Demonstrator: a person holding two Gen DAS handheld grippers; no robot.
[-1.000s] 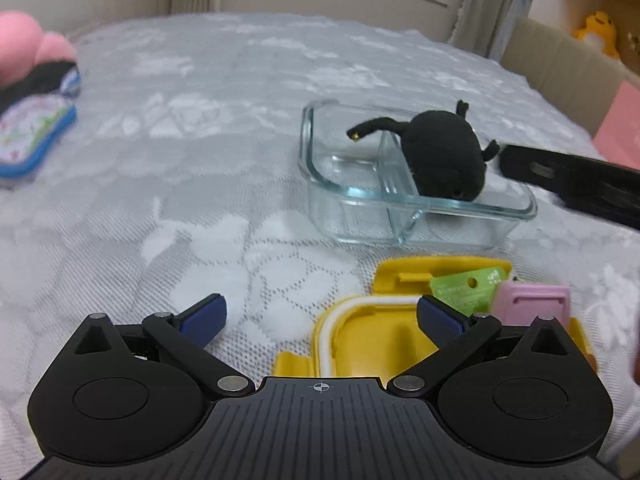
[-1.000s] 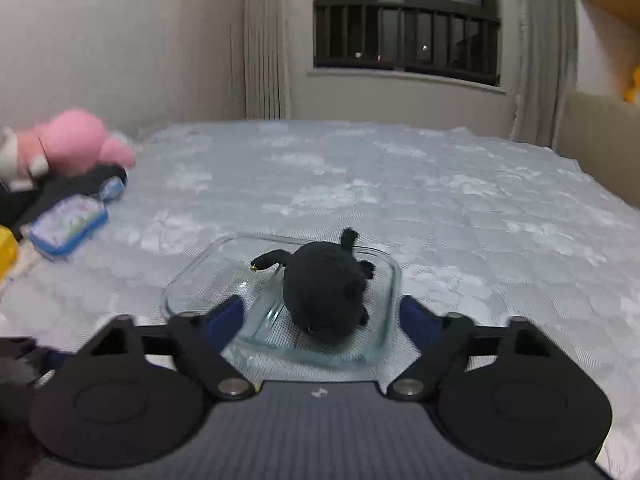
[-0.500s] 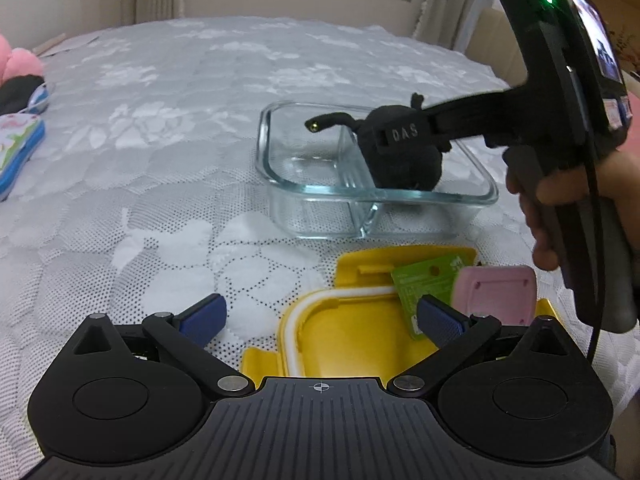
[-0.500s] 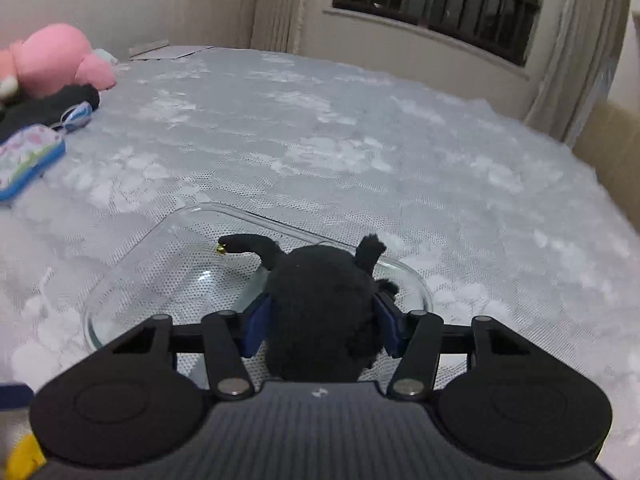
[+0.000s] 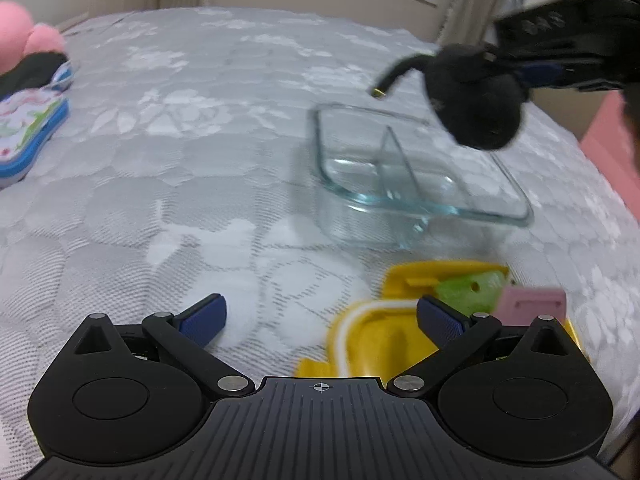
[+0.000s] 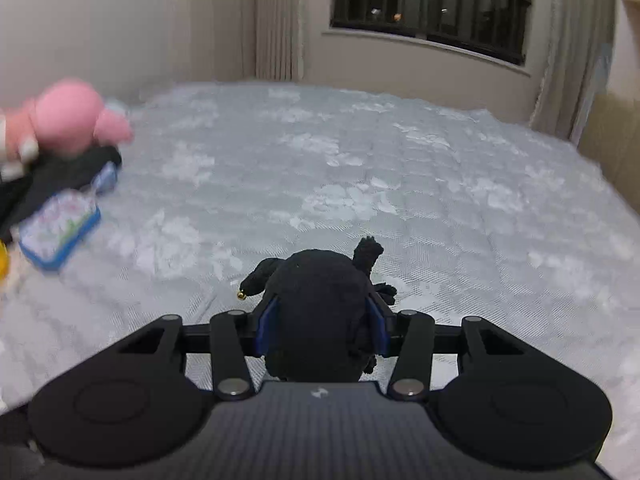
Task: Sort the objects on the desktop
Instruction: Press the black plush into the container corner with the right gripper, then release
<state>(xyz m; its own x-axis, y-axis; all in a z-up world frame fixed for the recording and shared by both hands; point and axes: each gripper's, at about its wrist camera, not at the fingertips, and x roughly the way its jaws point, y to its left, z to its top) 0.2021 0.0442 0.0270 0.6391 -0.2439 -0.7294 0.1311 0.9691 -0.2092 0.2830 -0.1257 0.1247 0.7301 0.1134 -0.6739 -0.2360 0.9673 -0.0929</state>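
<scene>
Right gripper [image 6: 320,330]: jaws have just been closing, blue pads now clamped on either flank of the black plush toy [image 6: 320,312], which fills the gap between them. From the left wrist view the toy [image 5: 476,96] hangs in the air at 1 o'clock, above the far rim of the glass dish [image 5: 420,184] and clear of it. Dish is divided in two by a glass wall; both halves look bare.

Left gripper [image 5: 320,320]: jaws wide, nothing between them, hovering over the quilted cover [image 5: 200,160]. Yellow box [image 5: 380,328] lies open at 5 o'clock, just beside the right pad; green tag [image 5: 472,290] and pink block [image 5: 532,304] in it.

Step in hand, as judged: plush lifted out of the dish, carry under way. Next move calls for a destination, which these views do not settle, and a steady squeeze, since soft plush may slip.

Patterned blue-edged case [image 6: 60,232] at 9 o'clock, pink plush [image 6: 68,120] beyond it.

Writing: markings on the right gripper's body blurred, unreadable.
</scene>
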